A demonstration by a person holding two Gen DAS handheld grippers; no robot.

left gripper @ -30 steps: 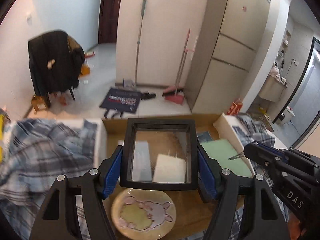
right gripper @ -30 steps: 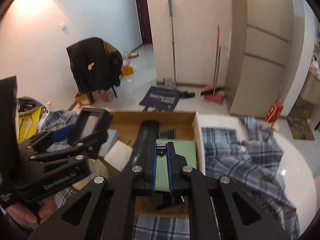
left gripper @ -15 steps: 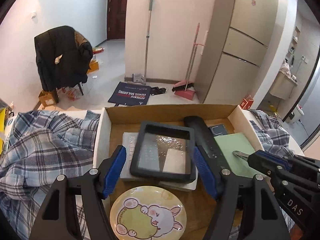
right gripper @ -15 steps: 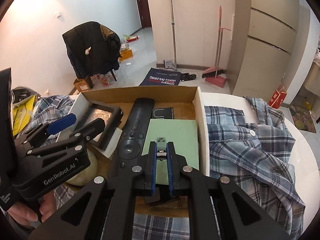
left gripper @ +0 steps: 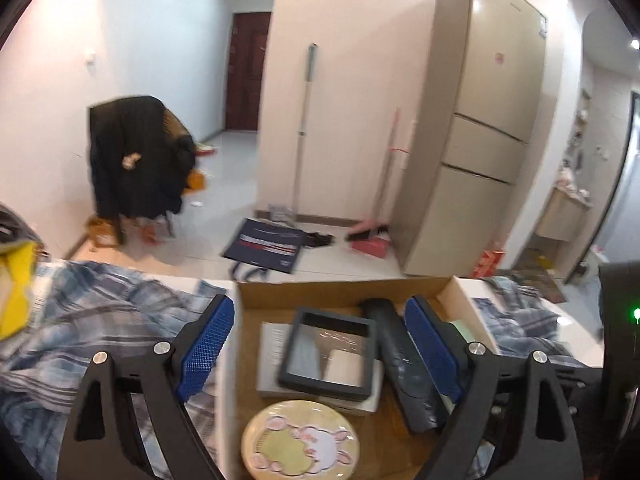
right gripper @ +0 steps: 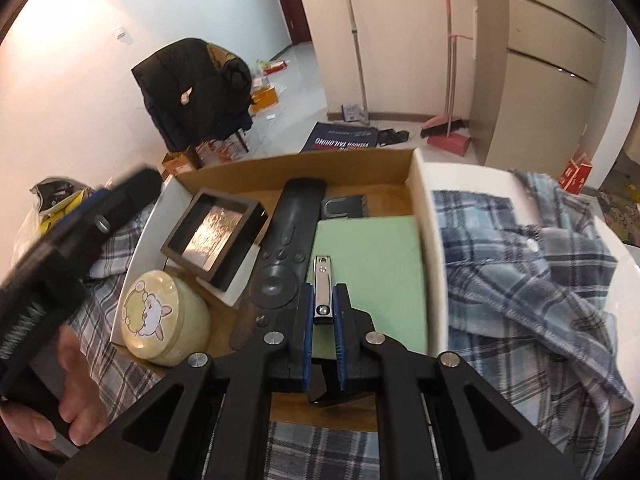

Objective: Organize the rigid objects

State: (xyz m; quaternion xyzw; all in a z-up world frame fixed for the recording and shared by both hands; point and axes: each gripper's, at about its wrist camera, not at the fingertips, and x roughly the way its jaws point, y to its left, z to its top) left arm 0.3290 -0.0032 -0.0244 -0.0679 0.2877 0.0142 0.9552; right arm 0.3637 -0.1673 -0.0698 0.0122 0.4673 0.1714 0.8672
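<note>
A cardboard box [right gripper: 418,184] on the table holds a black framed case [left gripper: 329,354] lying on a white box [left gripper: 268,364], a black remote [right gripper: 286,248], a green book [right gripper: 372,264] and a round yellow tin [right gripper: 160,318]. My left gripper [left gripper: 318,340] is open and empty, raised above and behind the black case. My right gripper [right gripper: 322,304] is shut on a silver nail clipper [right gripper: 323,280] and holds it over the near edge of the green book [left gripper: 460,326], beside the remote [left gripper: 404,364]. The tin also shows in the left wrist view [left gripper: 300,442].
Plaid shirts lie on both sides of the box [right gripper: 532,264] [left gripper: 92,320]. A small dark item [right gripper: 344,206] lies at the box's far end. Beyond the table are a chair with a black coat [left gripper: 136,160], a fridge [left gripper: 480,152], a mop and a dustpan.
My left gripper let go of the black case, which now lies on the white box, and has pulled back and up, open. My right gripper lowered the nail clipper toward the green book.
</note>
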